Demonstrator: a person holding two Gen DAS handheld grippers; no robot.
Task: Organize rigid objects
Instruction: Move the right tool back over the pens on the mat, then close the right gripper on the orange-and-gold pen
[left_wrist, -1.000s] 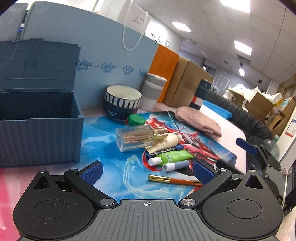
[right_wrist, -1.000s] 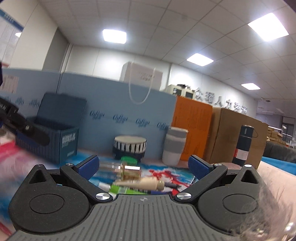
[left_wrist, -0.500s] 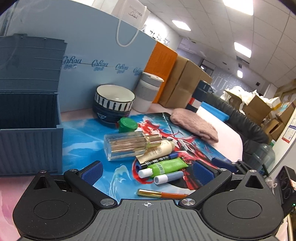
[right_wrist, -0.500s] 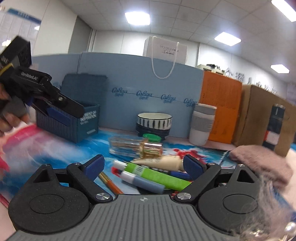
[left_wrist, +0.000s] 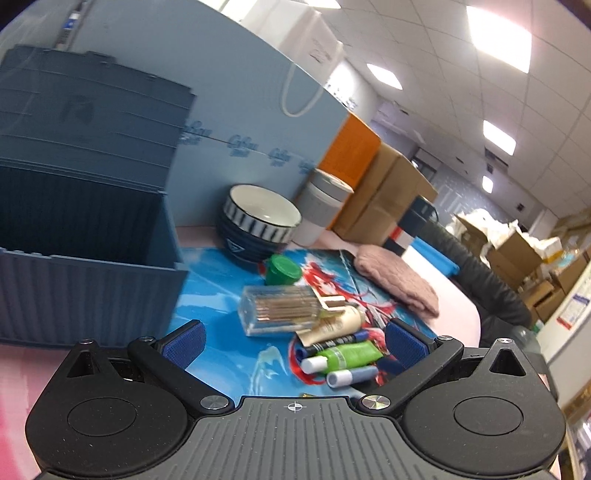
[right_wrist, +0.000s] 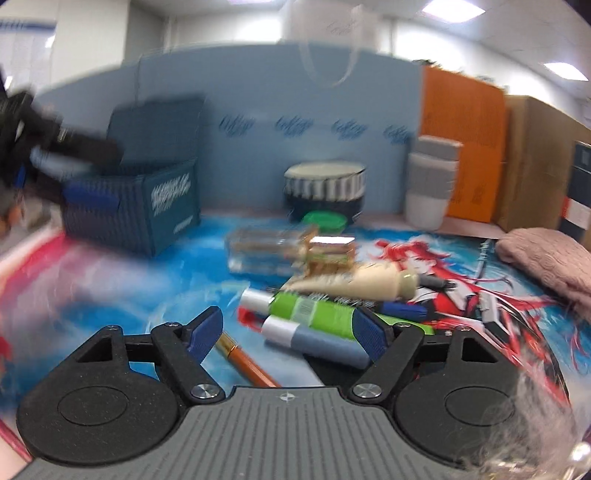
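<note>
Pointing at the pile: both grippers faced a heap of small items lying on a colourful printed mat (left_wrist: 229, 354).
Left gripper (left_wrist: 293, 341): its jaws stood wide apart with nothing between the pads; it hovered short of the pile, apart from every item.
Right gripper (right_wrist: 286, 332): its jaws had just been closing but remained apart; a grey-blue tube (right_wrist: 317, 341) and an orange pen (right_wrist: 245, 363) lay in the gap, though blur hid whether the pads touched either.
Pile: a clear bottle with a gold cap (left_wrist: 280, 310) lay on its side, a cream tube (left_wrist: 336, 325) just beside it, a green tube (left_wrist: 351, 355) in front of that, and a dark marker (left_wrist: 334, 340) between the two tubes.
Storage box (left_wrist: 85, 236): a dark blue ribbed box stood open, lid up, left of the pile.
Left view only: the box's open interior wall, the white inside of the striped bowl (left_wrist: 260, 218), and a green-capped jar (left_wrist: 282, 269) seen clearly.
Right view only: the orange pen at length, white lettering on the box's end, and the left gripper as a dark blur at the far left edge.
Both views: a pink cloth (right_wrist: 546, 258) lay at the mat's right side, well apart from the pile, and a grey cup (right_wrist: 432, 184) stood near the bowl.
</note>
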